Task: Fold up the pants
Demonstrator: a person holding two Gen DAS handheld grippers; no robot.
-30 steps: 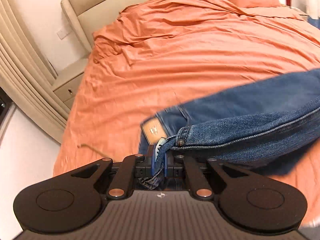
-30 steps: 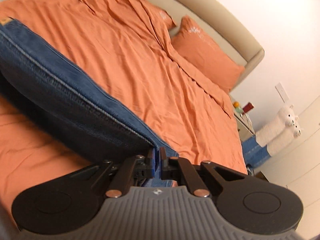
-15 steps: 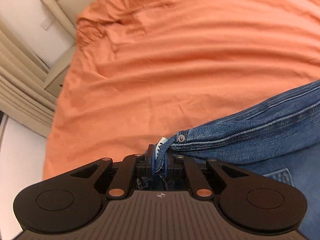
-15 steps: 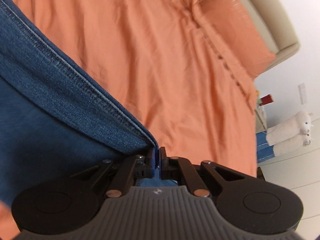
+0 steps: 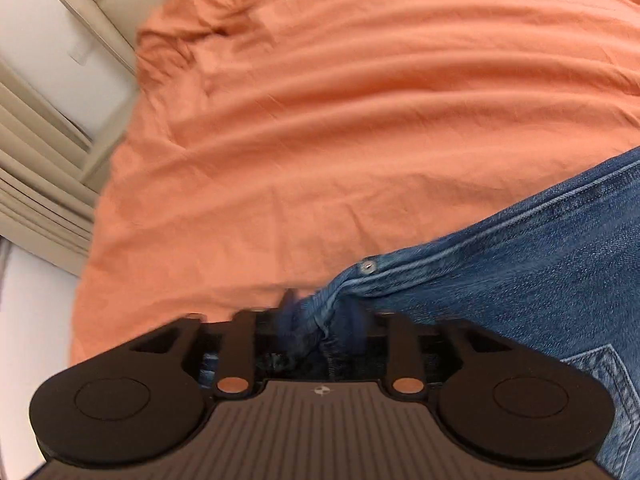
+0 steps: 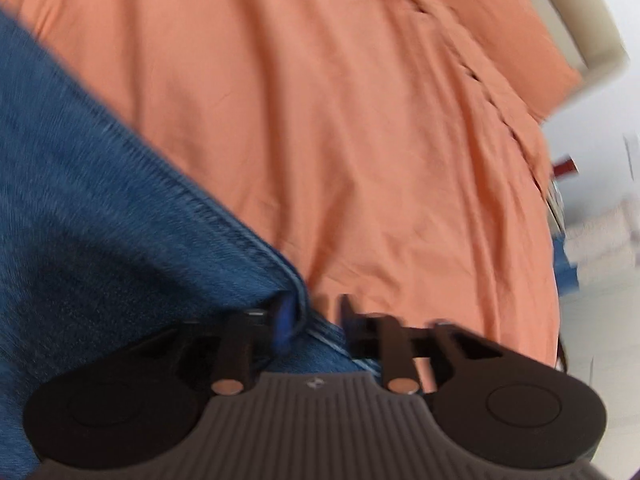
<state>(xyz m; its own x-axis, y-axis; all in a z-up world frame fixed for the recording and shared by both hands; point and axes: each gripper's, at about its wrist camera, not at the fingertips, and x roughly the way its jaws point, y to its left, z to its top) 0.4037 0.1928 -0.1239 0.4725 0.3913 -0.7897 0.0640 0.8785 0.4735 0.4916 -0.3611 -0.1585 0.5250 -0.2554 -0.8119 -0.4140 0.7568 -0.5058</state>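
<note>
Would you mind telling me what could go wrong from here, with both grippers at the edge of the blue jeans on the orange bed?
1. The left gripper and right gripper now stand open with folds of the blue denim jeans between the fingers; pulling back could snag them and undo the fold.
2. The rumpled orange bed sheet may let the jeans lie unevenly.

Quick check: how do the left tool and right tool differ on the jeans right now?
The left tool has bunched jeans filling its gap, at the riveted end near a pocket. The right tool has only a seamed edge lying against one finger. The left view is fairly sharp, while the right is motion-blurred. Both have their jaws apart, low over the orange bedsheet.
</note>
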